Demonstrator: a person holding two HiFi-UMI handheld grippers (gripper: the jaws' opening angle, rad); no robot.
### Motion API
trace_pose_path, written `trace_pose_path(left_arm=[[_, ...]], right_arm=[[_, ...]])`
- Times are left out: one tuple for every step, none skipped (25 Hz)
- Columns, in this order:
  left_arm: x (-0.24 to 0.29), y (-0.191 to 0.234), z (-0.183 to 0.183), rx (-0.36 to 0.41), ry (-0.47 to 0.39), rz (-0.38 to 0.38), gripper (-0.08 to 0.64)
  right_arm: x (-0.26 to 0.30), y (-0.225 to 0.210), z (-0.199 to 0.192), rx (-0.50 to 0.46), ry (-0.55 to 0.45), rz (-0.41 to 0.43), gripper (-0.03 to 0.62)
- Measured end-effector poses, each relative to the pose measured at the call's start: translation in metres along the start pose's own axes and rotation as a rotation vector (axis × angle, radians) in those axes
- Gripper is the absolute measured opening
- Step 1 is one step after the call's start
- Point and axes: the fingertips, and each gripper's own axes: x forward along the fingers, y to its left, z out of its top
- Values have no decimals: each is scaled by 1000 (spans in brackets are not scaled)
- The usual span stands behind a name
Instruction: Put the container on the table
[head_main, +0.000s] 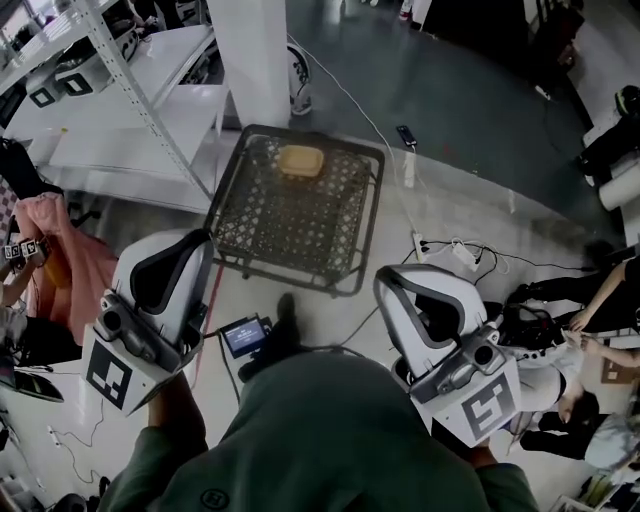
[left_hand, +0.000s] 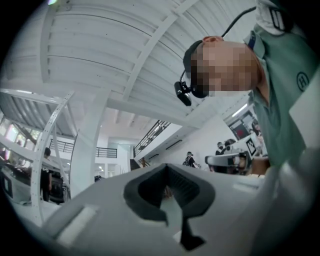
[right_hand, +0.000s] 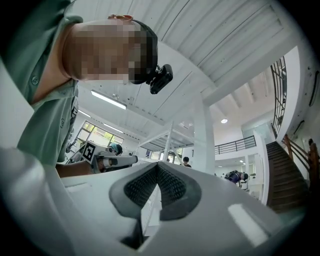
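1. The tan container (head_main: 300, 161) is seen resting on the small woven-top table (head_main: 290, 235), near its far edge and about midway across.
2. The left gripper (head_main: 200, 245) is held up at the lower left of the head view, close to the person's body and well apart from the container.
3. In the left gripper view, the left gripper's (left_hand: 167, 167) jaws are seen pressed together, and nothing is held between them.
4. The right gripper (head_main: 392, 280) is held at the lower right, also well apart from the container and off the table's near right corner.
5. In the right gripper view, the right gripper's (right_hand: 157, 165) jaws are likewise seen closed on each other, with nothing gripped.
6. A white pillar (head_main: 250, 60) is seen just beyond the table, and a white metal rack (head_main: 130, 80) to its left.
7. A power strip (head_main: 465, 255) with cables is seen on the floor (head_main: 450, 110) to the table's right.
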Motion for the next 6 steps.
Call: trace_pose_path(left_arm=[[-3,0,-1,-4,2,6,2],[-5,-1,-2,-7,3,10,2],[-7,-2,-2,-10,4,13,2],[-8,-3,-3,-12,4,15,2],[-9,-4,-3,-13,4,15,2],[-9,-5,-3,-15,4,16,2]], right_arm=[[0,2,-1,2,1,3,3],[0,3,-2,4,2,5,3],[-1,5,-3,5,4,7,3],[-1,6,-3,6,7,8,3],[-2,8,-4,7,9,10,3],[-3,9,-4,7,11,11,3]])
